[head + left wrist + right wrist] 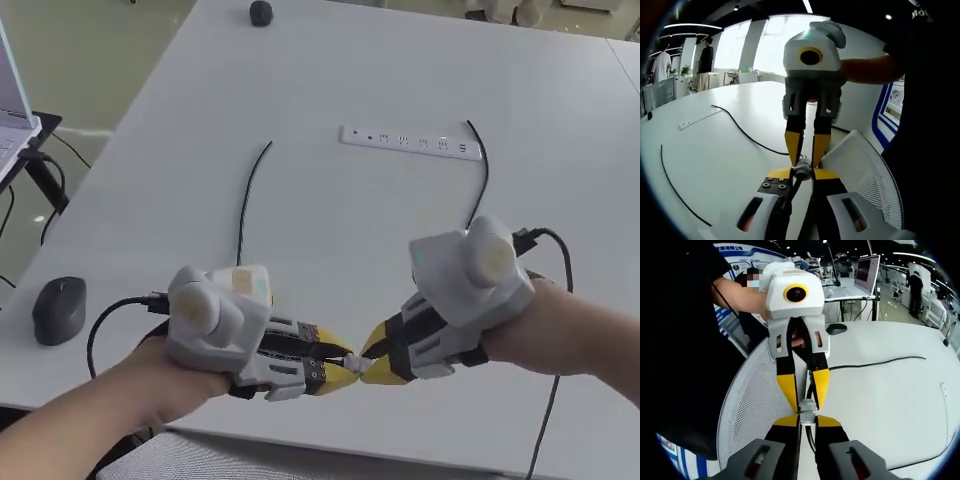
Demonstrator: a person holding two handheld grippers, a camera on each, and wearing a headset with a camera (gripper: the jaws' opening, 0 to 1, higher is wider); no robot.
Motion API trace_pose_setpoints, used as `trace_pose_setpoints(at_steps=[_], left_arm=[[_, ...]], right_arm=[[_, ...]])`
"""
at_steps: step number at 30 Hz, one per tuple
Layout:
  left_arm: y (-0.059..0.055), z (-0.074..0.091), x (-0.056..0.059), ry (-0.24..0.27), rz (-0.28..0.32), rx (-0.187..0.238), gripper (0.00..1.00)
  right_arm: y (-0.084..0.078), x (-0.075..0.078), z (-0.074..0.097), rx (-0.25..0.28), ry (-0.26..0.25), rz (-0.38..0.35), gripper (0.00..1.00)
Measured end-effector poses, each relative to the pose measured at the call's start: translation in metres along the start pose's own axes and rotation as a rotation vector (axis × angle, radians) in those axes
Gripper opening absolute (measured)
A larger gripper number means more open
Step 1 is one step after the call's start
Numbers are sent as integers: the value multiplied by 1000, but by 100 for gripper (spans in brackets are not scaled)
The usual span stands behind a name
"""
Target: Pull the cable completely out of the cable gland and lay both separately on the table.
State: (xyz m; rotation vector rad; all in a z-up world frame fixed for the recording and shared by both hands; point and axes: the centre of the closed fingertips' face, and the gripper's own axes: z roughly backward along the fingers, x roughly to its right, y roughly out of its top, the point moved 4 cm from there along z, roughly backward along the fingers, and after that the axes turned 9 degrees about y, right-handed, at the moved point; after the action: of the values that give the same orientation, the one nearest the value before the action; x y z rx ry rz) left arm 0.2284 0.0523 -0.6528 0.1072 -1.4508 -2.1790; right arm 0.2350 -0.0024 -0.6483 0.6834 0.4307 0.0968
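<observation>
Head view puts the two grippers nose to nose low over the near edge of the bench [330,220], the left gripper [338,372] reaching in from the left and the right gripper [376,367] from the right. The small pale cable gland [353,360] sits exactly where their yellow tips meet, held up off the bench. In the left gripper view the gland lies squarely between that gripper's own tips, whose jaws are drawn in to a narrow gap and look clamped on its body. In the right gripper view the gland stands just beyond that gripper's tips, and the black cable [810,434] runs back from it between the jaws. These too are nearly closed and seem to pinch the cable where it leaves the gland, though the exact point of grip is hidden. The long axis of gland and cable therefore runs left to right along the line joining the two grippers, roughly parallel to the near edge. The gland end is nearer the left gripper and the cable end nearer the right. I judge that the pull must go straight along that axis, the grippers drawing apart sideways, since a skewed pull could jam the cable in the gland. A black lead [245,200] lies on the bench beyond the left gripper, and whether it joins the held cable I cannot tell.
</observation>
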Motion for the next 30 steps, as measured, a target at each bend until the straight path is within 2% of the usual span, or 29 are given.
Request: trace_pose_setpoints(at_steps=[3,6,8,9,10,11,13,14,16,17,18,19,23,30], left_arm=[[0,-2,1,-6,21,2,14],[-1,-5,-1,4,31,-2,14],[0,-4,-4,11,50,2,14],[1,-4,-4,8,51,4,14],[0,-5,-2,-3,55,-3,14],[1,-5,-4,12,49,1,14],[0,-5,-5,9,57,-5,14],[1,-5,-7,21,60,-1,14],[1,-4,-9,21,81,-5,14],[3,-2,-12,35,93,7,14],[2,-2,-12,27,103,1,14],[2,-2,-11,26,99,0,14],[0,-2,-9,20,64,-15,14],[3,-2,-9,32,48,0,15]], right_arm=[[-1,-2,0,-12,-19,16,4],[-3,-1,0,-40,-70,63,4],[-1,1,3,-51,-129,109,4],[-2,-4,1,-50,-119,101,5],[-2,-3,1,-63,-136,120,5],[-1,0,2,-75,-183,157,5],[-1,-2,0,-91,-232,209,5],[0,0,1,-94,-276,230,5],[1,-1,-1,-85,-314,225,5],[3,2,1,-78,-368,251,6],[2,-1,-1,-77,-361,238,6],[2,-1,-1,-83,-372,261,6],[1,-3,-3,-87,-375,276,6],[3,0,0,-77,-372,283,8]])
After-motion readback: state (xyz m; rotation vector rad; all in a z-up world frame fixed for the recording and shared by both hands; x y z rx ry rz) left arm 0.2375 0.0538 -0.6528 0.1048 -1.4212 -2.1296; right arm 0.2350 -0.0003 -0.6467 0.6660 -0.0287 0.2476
